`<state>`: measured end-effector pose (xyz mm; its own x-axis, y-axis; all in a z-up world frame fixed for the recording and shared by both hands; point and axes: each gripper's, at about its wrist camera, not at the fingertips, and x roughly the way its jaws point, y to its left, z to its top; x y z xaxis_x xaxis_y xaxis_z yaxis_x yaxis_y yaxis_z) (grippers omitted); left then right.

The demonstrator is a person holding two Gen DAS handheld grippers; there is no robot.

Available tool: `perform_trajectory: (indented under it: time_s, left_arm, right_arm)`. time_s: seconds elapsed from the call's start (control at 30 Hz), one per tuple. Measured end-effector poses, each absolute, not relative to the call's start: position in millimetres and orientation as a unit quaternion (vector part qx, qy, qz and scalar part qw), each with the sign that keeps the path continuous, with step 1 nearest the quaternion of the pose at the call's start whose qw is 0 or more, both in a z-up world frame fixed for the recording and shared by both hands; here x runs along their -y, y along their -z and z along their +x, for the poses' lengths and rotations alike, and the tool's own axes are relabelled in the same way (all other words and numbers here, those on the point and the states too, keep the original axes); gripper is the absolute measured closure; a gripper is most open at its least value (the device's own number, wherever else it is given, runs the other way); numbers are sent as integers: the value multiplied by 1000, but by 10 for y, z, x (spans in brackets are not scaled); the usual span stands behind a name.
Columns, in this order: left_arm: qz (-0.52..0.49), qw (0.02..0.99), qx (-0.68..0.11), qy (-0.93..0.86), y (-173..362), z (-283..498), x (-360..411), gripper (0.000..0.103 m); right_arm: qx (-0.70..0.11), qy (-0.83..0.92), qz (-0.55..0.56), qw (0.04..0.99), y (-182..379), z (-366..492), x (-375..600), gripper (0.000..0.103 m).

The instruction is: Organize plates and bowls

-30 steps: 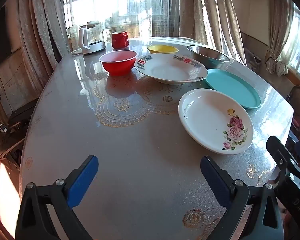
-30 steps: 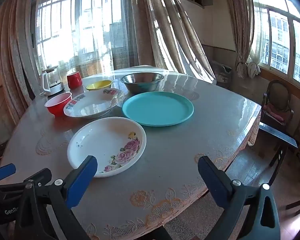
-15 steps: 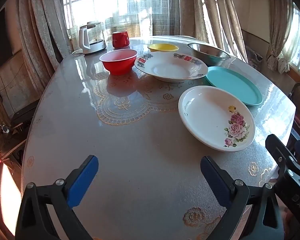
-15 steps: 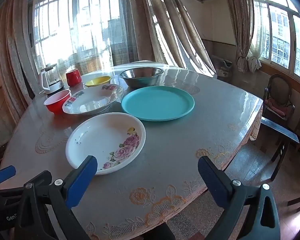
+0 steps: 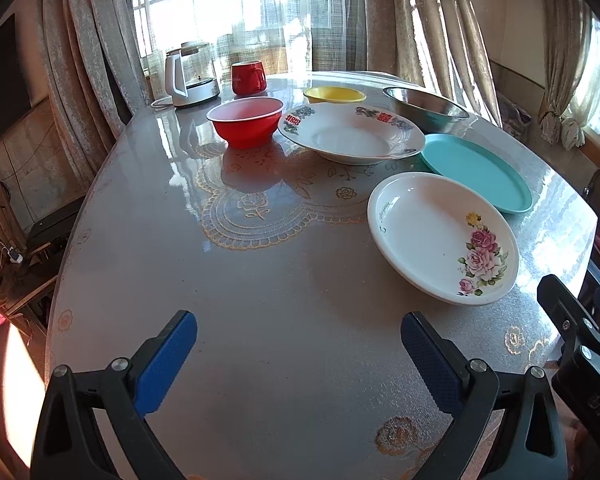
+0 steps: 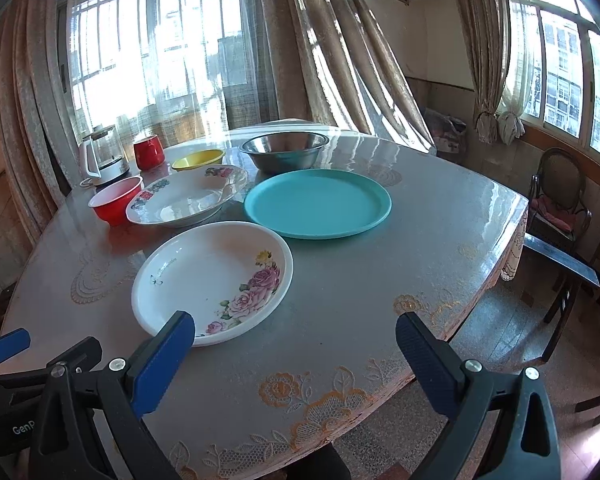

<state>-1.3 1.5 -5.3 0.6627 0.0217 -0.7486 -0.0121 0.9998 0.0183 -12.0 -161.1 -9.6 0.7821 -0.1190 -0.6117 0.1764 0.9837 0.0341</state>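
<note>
Hovering spread and empty, left tongs (image 5: 298, 346) and right tongs (image 6: 294, 346) (stamped "DAS", "Gen") face rose plate (image 6: 212, 280).

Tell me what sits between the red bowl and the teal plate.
The white plate with red characters on its rim lies between the red bowl and the teal plate; both wrist views show it.

bright, backlit by sun through the windows (image 6: 156, 60), blown out white. strong glare across the glossy table (image 5: 260, 280); sharp focus, fisheye bending and dark corners.
</note>
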Motion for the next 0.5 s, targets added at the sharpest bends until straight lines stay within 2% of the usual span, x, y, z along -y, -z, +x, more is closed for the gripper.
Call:
perform_trajectory:
  time_s: [0.5]
  left_arm:
    - [1,913,-407,-8,46,-15,-22,0]
  right_arm:
    - [-322,80,41,942,96,-130,1594,1]
